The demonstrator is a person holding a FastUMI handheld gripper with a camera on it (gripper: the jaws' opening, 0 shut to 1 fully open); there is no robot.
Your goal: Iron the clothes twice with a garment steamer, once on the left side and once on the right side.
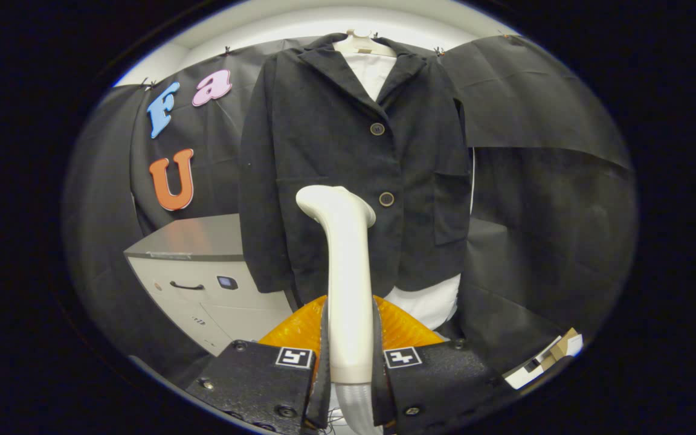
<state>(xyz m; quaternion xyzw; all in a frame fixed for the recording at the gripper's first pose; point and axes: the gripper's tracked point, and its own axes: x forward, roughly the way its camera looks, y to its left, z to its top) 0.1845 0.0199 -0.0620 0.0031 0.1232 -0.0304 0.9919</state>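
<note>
A dark buttoned jacket point(336, 163) hangs on a hanger over a white shirt point(372, 69), straight ahead of the fingers. My gripper point(350, 347) is shut on the white handle of the garment steamer point(345, 266), both fingers pressing its sides. The steamer stands upright between the fingers, its head bent to the left at about the height of the jacket's lower button point(386, 199). The head overlaps the jacket's front left of the button line; whether it touches the cloth I cannot tell. A ribbed hose leaves the handle's bottom.
A grey cabinet point(194, 272) with a drawer handle stands left of the jacket, beyond the fingers. The white shirt hem point(429, 302) hangs below the jacket. A small white and brown box point(550, 356) lies low on the right.
</note>
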